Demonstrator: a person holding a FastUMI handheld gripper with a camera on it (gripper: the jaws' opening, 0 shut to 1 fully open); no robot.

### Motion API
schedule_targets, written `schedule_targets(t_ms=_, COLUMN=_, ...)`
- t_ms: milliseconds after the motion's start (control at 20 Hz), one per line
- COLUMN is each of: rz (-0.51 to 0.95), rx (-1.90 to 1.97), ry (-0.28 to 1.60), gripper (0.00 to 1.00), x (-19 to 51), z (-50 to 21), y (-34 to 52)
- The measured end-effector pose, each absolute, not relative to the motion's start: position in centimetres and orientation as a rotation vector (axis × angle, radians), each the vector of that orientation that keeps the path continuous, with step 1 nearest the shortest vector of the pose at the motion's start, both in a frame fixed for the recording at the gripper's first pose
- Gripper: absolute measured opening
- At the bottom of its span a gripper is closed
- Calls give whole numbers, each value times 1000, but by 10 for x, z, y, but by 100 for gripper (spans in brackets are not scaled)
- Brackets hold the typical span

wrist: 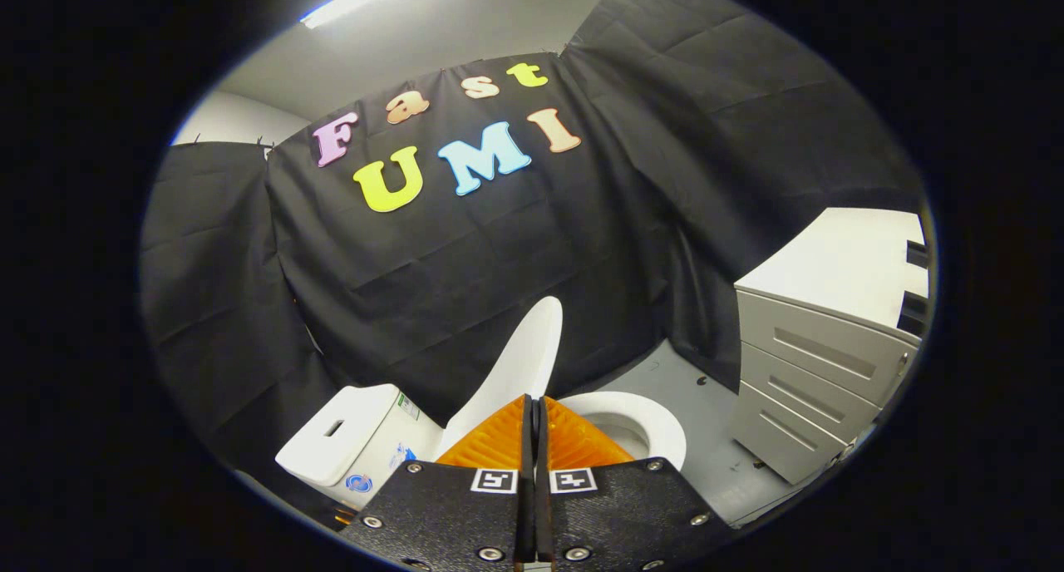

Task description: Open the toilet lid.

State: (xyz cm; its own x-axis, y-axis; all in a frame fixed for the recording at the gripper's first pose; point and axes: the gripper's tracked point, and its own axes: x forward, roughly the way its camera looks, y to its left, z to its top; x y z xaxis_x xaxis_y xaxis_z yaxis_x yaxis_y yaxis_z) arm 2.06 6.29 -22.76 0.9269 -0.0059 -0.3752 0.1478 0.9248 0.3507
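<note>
The white toilet stands low ahead of me, its tank to the left and its seat ring to the right of my fingers. The lid is raised and stands tilted, leaning toward the tank, with the bowl opening showing under it. My gripper sits just in front of the lid's lower edge. Its two fingers are pressed together, with only a thin dark line between them. I see nothing held between the tips; whether they touch the lid I cannot tell.
A grey cabinet with several drawers and a pale top stands to the right of the toilet. Grey floor lies between the two. Black cloth hangs close behind the toilet and to its left.
</note>
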Motion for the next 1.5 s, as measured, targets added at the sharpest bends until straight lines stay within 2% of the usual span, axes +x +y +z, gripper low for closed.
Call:
schedule_targets(t_ms=500, rz=-68, rx=233, ry=348, gripper=0, x=35, z=-188, y=103)
schedule_targets(t_ms=1500, rz=97, rx=0, ry=251, gripper=0, x=51, z=-115, y=229)
